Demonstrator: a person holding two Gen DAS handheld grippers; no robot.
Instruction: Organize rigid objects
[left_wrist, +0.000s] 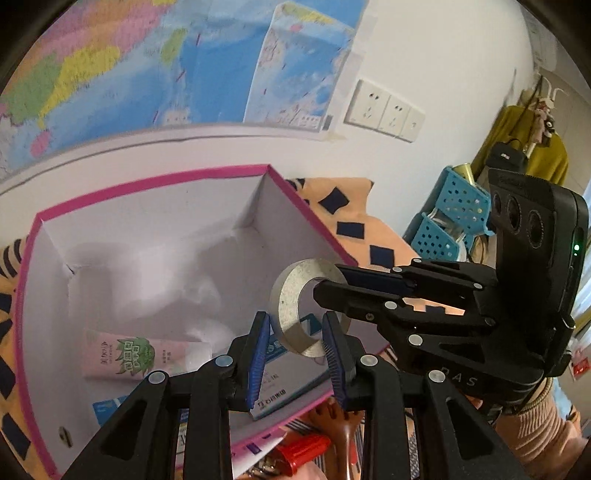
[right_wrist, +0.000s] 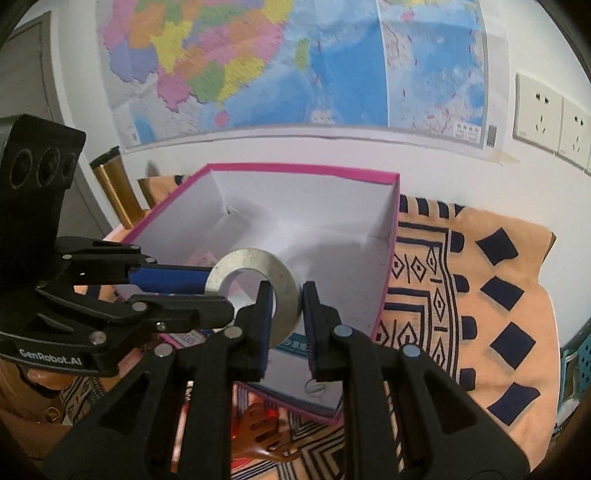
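A flat grey metal ring (left_wrist: 291, 295) (right_wrist: 284, 280) hangs above the front part of a white box with a pink rim (left_wrist: 147, 181) (right_wrist: 295, 168). My left gripper (left_wrist: 295, 328) (right_wrist: 218, 293) is shut on the ring's edge, one blue pad on each flat face. My right gripper (right_wrist: 288, 299) (left_wrist: 330, 282) is shut on the ring too, with one finger through the hole and the other outside the rim. On the box floor lie a pink tube (left_wrist: 118, 354) and a blue and white carton (left_wrist: 280, 373) (right_wrist: 295, 343).
The box rests on an orange cloth with dark patterns (right_wrist: 480, 295). Blue perforated baskets (left_wrist: 454, 206) stand to the right, gold cylinders (right_wrist: 114, 184) to the left. A wooden fork (left_wrist: 340, 417) and a red item (left_wrist: 299, 446) lie before the box. A map covers the wall behind.
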